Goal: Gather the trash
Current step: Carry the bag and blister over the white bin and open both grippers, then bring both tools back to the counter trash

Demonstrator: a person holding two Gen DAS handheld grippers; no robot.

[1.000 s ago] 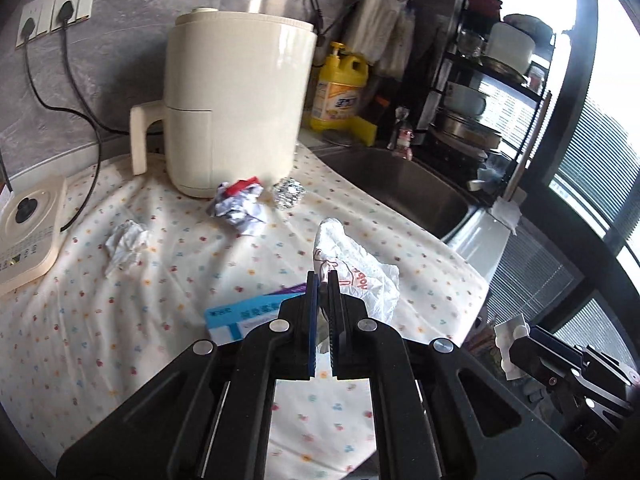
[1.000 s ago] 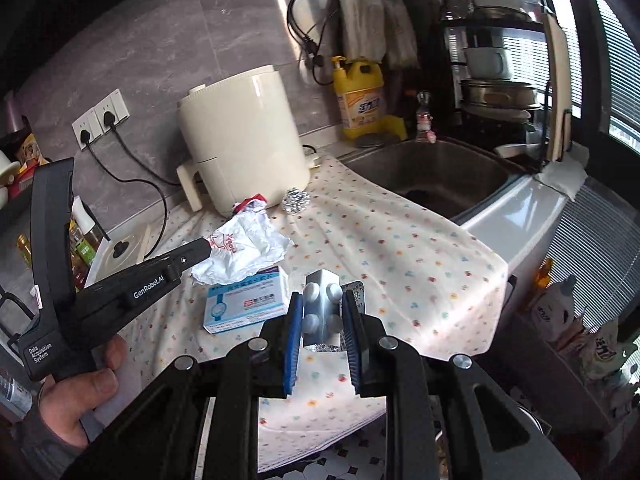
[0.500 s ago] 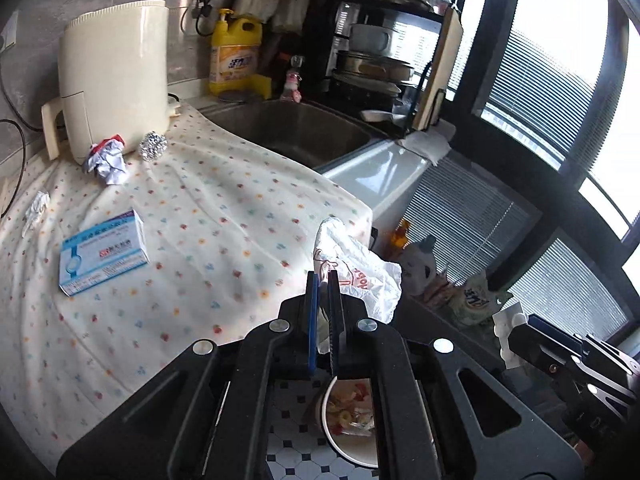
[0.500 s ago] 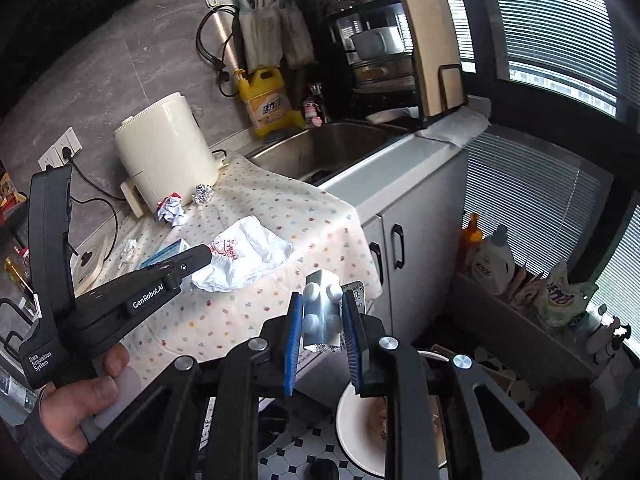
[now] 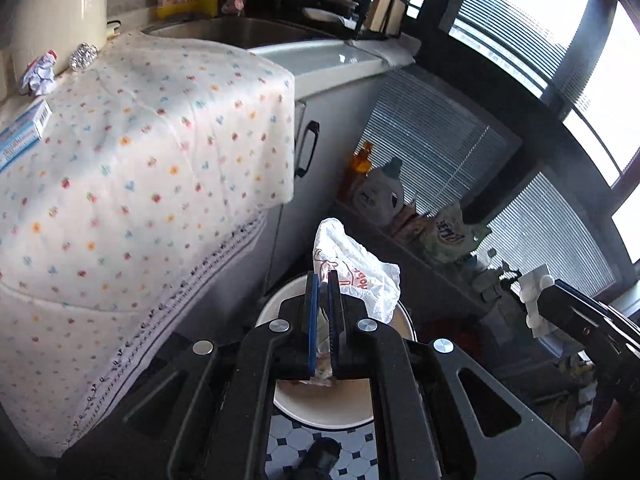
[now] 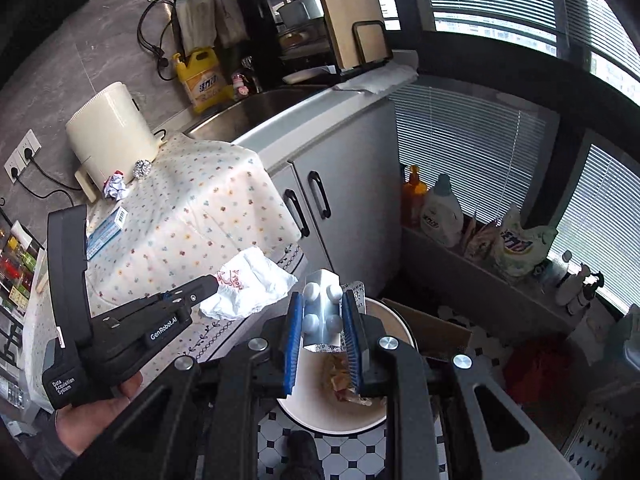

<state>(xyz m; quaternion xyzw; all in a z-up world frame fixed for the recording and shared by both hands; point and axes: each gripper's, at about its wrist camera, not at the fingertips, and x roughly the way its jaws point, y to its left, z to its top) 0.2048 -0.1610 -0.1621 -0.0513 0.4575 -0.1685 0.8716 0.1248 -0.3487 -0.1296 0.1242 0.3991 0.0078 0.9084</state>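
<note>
Left fingers (image 5: 323,280): clamped on plastic bag (image 5: 360,276)
Right fingers (image 6: 322,312): clamped on blister pack (image 6: 322,312)
Below both: white bin (image 6: 394,320)

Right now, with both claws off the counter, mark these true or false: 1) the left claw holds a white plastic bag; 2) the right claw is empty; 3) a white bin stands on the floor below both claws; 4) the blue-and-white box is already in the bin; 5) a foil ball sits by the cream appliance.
1) True: the left claw is shut on the white plastic bag.
2) False: the right claw grips a pill blister pack.
3) True: the white bin is on the tiled floor beneath them.
4) False: the blue-and-white box lies on the cloth-covered counter.
5) True: the foil ball is next to the cream appliance.
</note>
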